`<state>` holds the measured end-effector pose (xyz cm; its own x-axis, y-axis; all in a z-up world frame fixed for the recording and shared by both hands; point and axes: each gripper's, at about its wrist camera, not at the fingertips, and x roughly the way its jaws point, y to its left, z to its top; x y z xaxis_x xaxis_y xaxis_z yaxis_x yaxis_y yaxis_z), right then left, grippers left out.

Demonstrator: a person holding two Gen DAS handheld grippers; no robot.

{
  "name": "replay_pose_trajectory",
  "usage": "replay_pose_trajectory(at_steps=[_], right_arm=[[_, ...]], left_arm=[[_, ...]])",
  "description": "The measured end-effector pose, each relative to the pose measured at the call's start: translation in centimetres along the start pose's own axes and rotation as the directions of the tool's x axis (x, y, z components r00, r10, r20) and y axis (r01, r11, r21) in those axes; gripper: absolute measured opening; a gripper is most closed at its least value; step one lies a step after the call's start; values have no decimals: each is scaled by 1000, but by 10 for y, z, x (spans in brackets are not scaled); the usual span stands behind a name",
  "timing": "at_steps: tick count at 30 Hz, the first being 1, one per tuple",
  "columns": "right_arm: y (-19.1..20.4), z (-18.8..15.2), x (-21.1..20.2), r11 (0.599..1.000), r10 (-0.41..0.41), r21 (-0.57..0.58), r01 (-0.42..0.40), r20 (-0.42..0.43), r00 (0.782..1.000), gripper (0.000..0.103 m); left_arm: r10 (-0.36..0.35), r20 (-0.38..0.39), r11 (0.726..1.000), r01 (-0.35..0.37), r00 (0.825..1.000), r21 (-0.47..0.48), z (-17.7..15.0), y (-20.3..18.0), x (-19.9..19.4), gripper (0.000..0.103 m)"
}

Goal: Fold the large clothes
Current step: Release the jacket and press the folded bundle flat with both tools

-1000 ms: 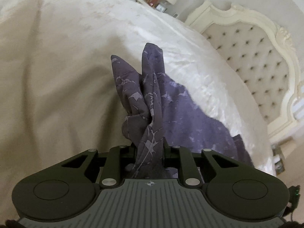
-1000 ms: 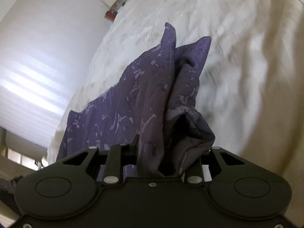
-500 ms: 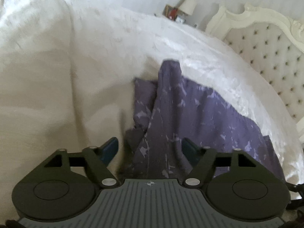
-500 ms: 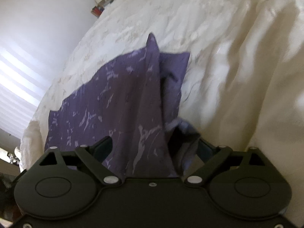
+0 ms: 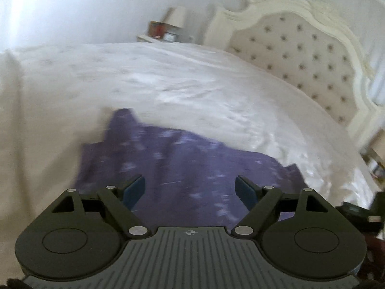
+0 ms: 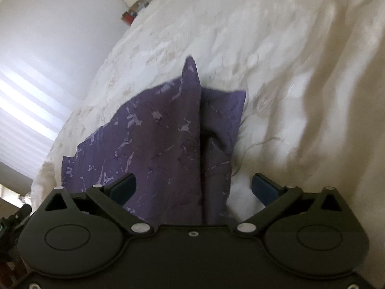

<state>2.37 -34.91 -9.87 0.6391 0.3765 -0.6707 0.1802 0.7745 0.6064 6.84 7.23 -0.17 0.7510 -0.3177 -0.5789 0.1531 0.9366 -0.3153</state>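
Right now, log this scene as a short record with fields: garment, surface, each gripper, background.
garment: purple cloth with pale marks, lying on the bed, a raised fold near its right edge
surface: bed with white cover
left gripper: jaws opening, pads clear of the cloth
right gripper: jaws opening, cloth between them, not pinched
background: tufted headboard; lamp beside it

White bedspread [image 5: 168,84], tufted headboard [image 5: 300,55] (cream), lamp [image 5: 176,16]

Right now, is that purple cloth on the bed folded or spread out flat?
Folded. The purple cloth lies on the white bedspread with doubled layers showing at its right edge, where one corner sticks up.
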Motion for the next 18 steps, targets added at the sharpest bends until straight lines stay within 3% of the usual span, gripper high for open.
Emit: replay_pose_trajectory(at_steps=[3,7,11,18], right_arm=[[-6,2,13,997,69,23,-68,-22,997,103],[-12,4,22,975,214,73,-212,-26,976,103],[-19,2,29,967,242,93,-238,-33,970,103],[-26,0,30,955,275,124,-271,-21,961,103]], left_arm=[[-17,-30,999,18,999,40,0,-22,25,81],[-14,-71,997,19,997,80,-3,-43,58,81],[3,-107,995,8,994,101,-5,-52,87,81],[111,-139,982,-87,984,170,-7,-61,140,81]])
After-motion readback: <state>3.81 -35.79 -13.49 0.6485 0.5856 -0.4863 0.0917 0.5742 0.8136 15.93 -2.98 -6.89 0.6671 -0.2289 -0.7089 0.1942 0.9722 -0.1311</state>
